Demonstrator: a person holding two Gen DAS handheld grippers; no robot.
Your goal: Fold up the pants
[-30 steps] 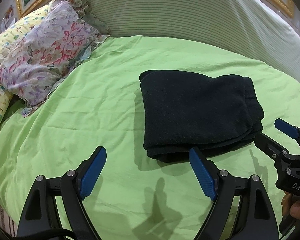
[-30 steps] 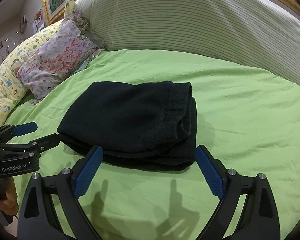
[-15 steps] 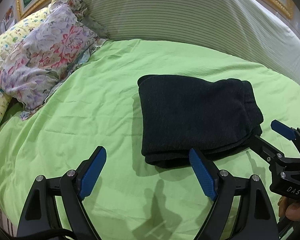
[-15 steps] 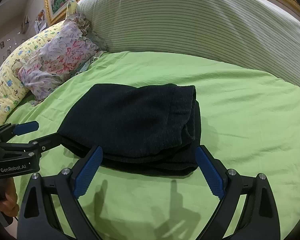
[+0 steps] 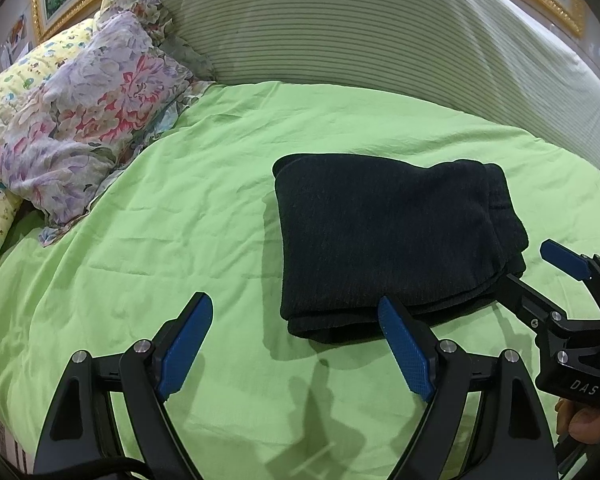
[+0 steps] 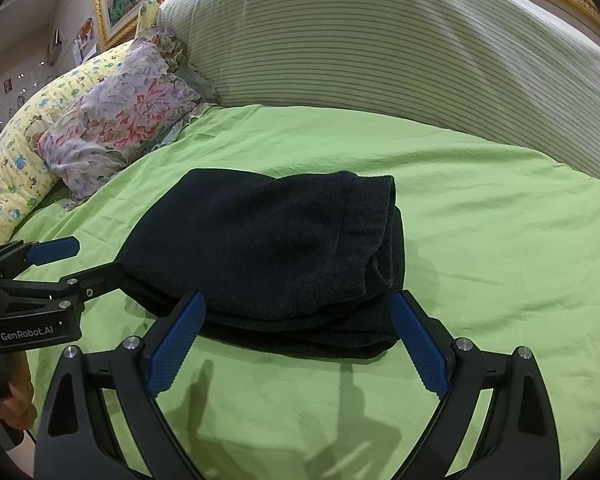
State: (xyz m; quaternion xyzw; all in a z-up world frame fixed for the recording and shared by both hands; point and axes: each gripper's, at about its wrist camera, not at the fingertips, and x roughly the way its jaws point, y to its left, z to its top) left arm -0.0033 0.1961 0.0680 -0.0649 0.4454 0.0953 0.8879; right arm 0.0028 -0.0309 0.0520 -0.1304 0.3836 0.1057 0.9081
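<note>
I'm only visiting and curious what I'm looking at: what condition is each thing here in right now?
pants: folded into a compact stack, lying on the sheet.
left gripper: jaws open, empty.
right gripper: jaws open, empty, at the stack's near edge.
green sheet: spread, lightly wrinkled.
floral pillow: propped against the striped headboard.

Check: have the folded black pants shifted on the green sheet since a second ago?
No. The folded black pants sit at the same spot relative to the floral pillow.

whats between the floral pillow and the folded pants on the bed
Only bare, wrinkled green sheet lies between the floral pillow and the folded black pants; the left wrist view shows it best.
</note>
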